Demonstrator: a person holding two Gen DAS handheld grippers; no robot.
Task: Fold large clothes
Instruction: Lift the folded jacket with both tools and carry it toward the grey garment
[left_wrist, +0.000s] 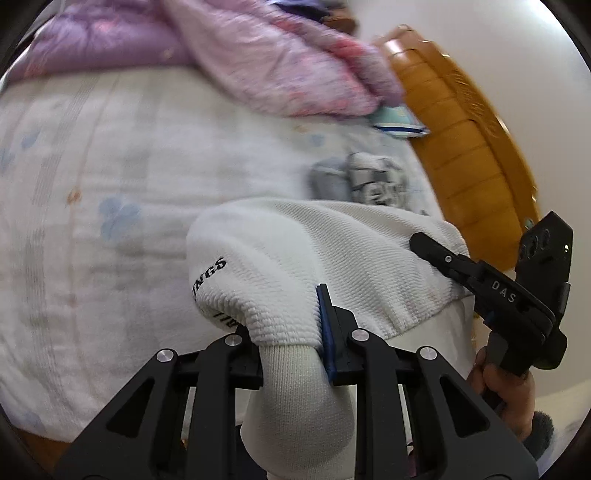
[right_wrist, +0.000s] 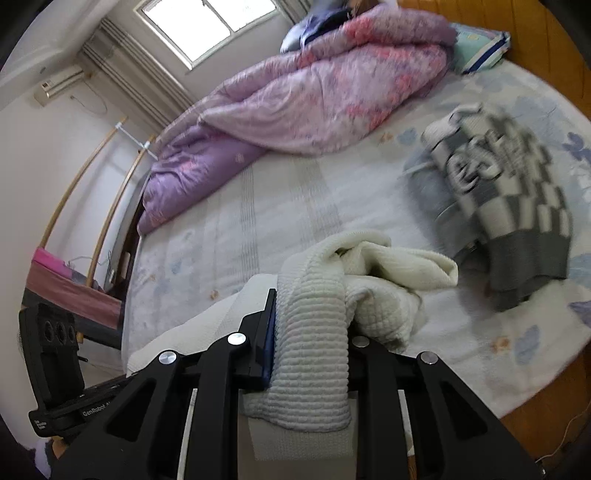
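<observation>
Above the bed (right_wrist: 295, 192), a white knit sweater (left_wrist: 314, 251) is being held bunched by both the left gripper (left_wrist: 291, 354) and right gripper (right_wrist: 310, 358), each clamped on it; folding is barely being started, while a checkered sweater (right_wrist: 506, 192) is lying folded nearby.

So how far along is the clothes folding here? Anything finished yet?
One checkered grey sweater already lies on the bed in a compact bundle, so it looks done. In hand is a white knit garment: the left gripper and right gripper each pinch a part of it, and it is bunched, not flat. Its folding is left. The purple quilt lies heaped behind.
</observation>
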